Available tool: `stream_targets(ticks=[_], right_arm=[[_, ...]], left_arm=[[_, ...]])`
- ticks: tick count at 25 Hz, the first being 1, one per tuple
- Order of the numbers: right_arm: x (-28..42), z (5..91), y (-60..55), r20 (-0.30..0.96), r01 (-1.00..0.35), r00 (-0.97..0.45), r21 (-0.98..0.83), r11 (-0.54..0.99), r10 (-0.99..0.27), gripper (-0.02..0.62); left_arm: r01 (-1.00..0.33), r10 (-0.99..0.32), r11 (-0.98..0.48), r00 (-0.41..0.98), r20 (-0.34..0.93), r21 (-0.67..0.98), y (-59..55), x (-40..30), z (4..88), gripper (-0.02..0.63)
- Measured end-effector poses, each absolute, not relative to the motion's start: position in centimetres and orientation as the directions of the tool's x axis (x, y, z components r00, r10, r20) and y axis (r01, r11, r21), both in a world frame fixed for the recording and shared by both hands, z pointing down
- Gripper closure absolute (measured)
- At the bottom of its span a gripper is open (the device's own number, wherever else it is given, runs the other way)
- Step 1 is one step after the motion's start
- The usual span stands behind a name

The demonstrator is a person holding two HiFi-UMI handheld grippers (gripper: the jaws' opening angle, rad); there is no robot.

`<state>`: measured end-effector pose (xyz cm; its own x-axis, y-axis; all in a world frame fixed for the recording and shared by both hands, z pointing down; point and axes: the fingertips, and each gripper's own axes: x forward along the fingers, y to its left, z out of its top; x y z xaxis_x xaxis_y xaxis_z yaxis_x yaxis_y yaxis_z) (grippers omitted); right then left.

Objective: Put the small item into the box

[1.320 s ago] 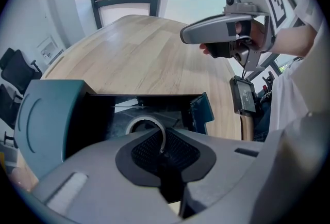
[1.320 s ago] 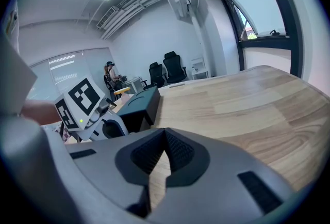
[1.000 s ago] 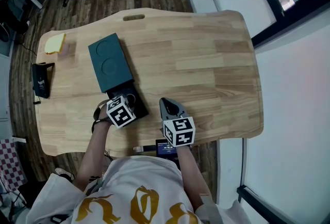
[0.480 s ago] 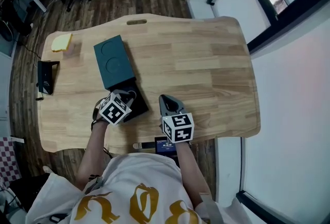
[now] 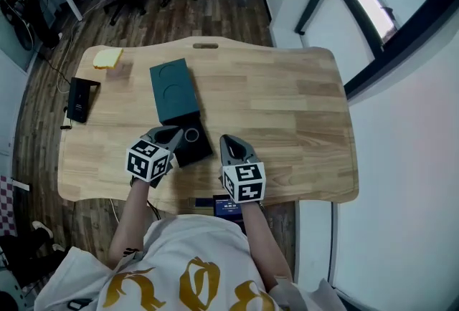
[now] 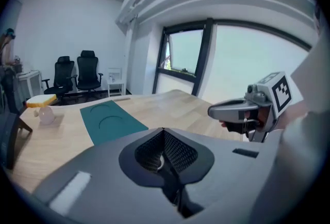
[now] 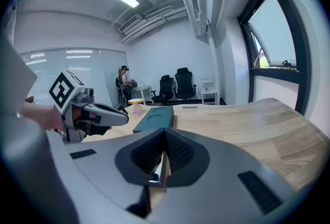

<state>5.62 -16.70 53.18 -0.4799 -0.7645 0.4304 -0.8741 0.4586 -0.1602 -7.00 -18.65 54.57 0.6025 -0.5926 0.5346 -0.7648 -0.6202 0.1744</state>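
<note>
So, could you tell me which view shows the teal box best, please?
The head view: the teal box shows whole from above, both round recesses plain. The left gripper view shows only its top, at a low slant; the right gripper view shows it small and foreshortened.

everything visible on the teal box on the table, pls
The teal box is a flat rectangle, matte dark teal, with two shallow round recesses in its top face, one behind the other. It lies flat on the wooden table, left of centre, its long side slightly angled. A black section adjoins its near end and holds a small round item; whether it is a pulled-out tray cannot be told. The left gripper is just beside that section; contact is unclear.
</note>
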Motion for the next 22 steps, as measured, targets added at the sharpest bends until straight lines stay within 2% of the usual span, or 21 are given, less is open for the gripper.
stream_targets(ticks=[7, 22], right_arm=[[3.7, 49.5, -16.2, 0.355, -0.866, -0.491, -0.103, 0.489, -0.795, 0.591], [3.3, 48.3, -16.1, 0.335, -0.872, -0.477, -0.065, 0.485, -0.813, 0.592]], left_arm=[[-0.829, -0.760, -0.490, 0.557, 0.333, 0.270, -18.0, -11.1, 49.5, 0.603], [-0.835, -0.780, -0.499, 0.550, 0.300, 0.234, -16.6, -11.9, 48.4, 0.603]])
